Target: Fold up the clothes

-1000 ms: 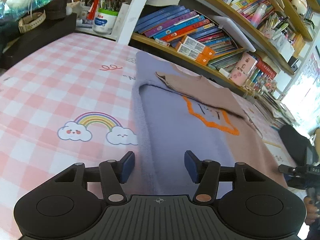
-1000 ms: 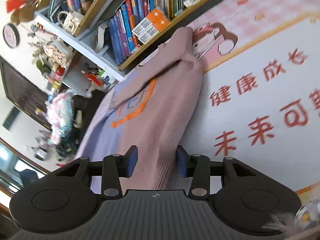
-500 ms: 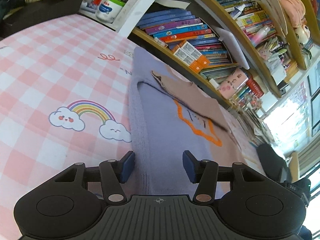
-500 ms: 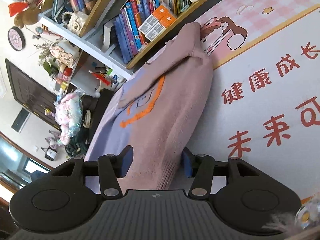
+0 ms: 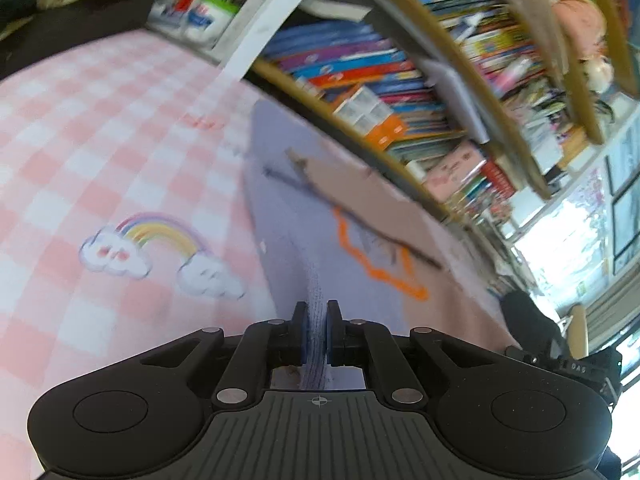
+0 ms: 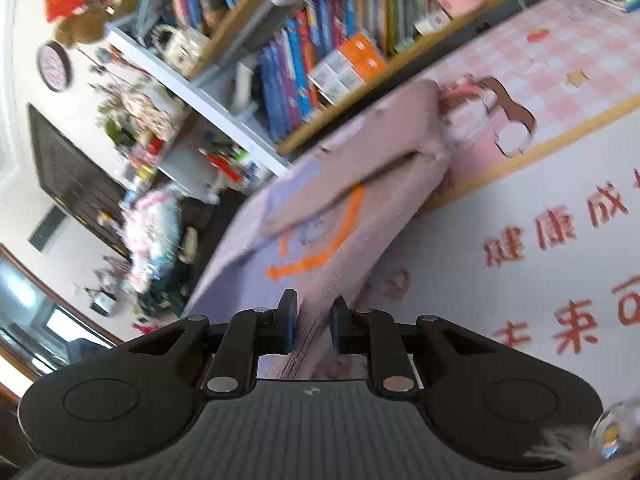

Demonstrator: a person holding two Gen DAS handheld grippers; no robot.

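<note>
Left gripper (image 5: 317,320) pinching sweater (image 5: 280,216) lilac hem beside rainbow print (image 5: 160,252), right gripper (image 6: 313,316) pinching its pink hem

Left matte black plastic two-finger gripper (image 5: 317,334), ribbed grey-black housing with small crosshair mark, round recessed discs either side, silver pivot screws on angled linkage arms, blue finger pads (image 5: 305,334), right matte black plastic gripper (image 6: 313,326) alike, small logo mark
</note>
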